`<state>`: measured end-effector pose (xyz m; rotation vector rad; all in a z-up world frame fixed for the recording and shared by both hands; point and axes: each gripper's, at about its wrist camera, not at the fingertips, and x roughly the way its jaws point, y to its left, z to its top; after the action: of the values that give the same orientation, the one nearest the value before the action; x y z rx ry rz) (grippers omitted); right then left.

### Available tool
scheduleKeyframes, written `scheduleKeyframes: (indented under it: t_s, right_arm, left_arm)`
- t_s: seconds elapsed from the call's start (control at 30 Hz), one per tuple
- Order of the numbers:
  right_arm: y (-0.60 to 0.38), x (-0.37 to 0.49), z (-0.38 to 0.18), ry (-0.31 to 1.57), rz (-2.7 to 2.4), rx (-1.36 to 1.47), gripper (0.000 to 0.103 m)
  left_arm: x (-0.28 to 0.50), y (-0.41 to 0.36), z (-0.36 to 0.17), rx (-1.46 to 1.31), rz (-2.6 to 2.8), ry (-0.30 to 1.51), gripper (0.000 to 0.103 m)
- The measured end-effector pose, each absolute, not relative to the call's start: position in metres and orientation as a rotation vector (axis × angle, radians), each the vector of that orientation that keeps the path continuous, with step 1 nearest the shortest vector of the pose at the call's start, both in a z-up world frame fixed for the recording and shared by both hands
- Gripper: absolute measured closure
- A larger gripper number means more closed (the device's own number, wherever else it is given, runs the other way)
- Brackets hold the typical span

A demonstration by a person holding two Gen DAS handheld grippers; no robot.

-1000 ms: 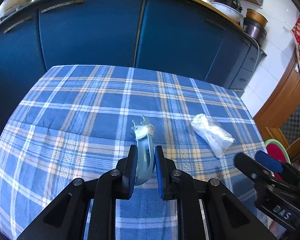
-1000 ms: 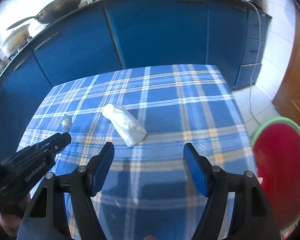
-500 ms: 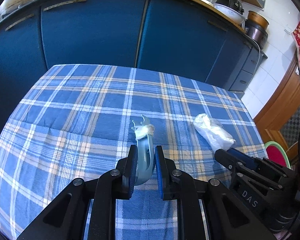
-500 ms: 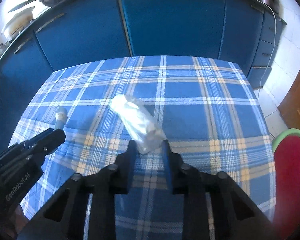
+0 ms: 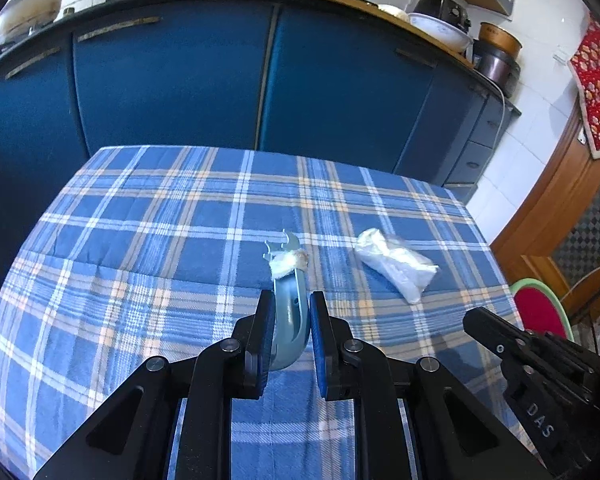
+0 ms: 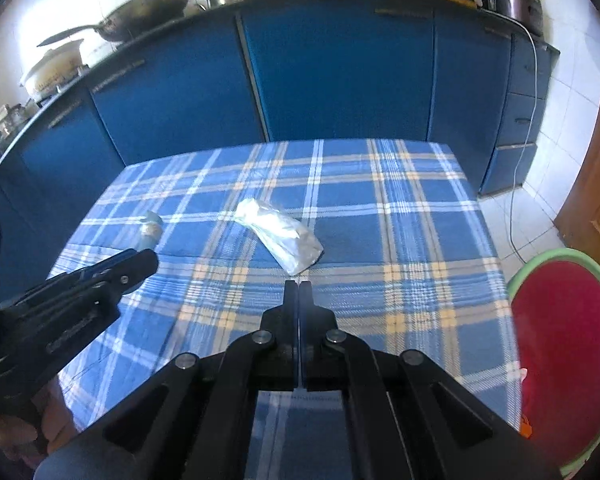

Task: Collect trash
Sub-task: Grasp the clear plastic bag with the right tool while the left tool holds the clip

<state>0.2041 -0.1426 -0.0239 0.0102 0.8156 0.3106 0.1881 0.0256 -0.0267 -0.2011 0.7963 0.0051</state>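
Crinkled clear wrapper [image 6: 279, 235] lies on plaid cloth [image 6: 400, 240]; right fingers [image 6: 299, 294] closed empty, left fingers [image 5: 289, 322] pinch curved plastic hook [image 5: 287, 320].

The 2 wrist cameras each look steeply down along their own tool, close above the checked worktop [image 5: 148, 240]; both views share the blue cabinets [image 6: 340, 68].

Two pieces of trash on the blue plaid tablecloth [image 5: 140, 240]. First: pale blue curved plastic piece [image 5: 290, 320], forked at its far tip, with a white wad wrapped just below the fork; near end clamped between dark pads, far end angled out over the cloth. Second: crumpled clear plastic bag [image 6: 280, 236], whitish and elongated, lying flat and diagonal on the cloth, untouched, off to the right of the blue piece, well apart from it.
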Motion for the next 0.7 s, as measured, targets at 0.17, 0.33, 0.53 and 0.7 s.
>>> scheduleKeyframes:
  t_s: [0.17, 0.33, 0.53, 0.7]
  right_arm:
    - [-0.139, 0.217, -0.021, 0.822, 0.328, 0.023, 0.092]
    - [-0.130, 0.241, -0.027, 0.838, 0.341, 0.014, 0.060]
    - [-0.108, 0.271, -0.042, 0.855, 0.354, -0.085, 0.050]
    - [-0.098, 0.284, -0.054, 0.886, 0.393, -0.121, 0.067]
  left_arm:
    - [0.186, 0.029, -0.021, -0.199, 0.014, 0.787, 0.085]
    - [0.188, 0.039, -0.020, -0.203, 0.037, 0.784, 0.085]
    - [0.191, 0.048, -0.023, -0.210, 0.057, 0.792, 0.085]
    - [0.192, 0.048, -0.025, -0.207, 0.059, 0.797, 0.085]
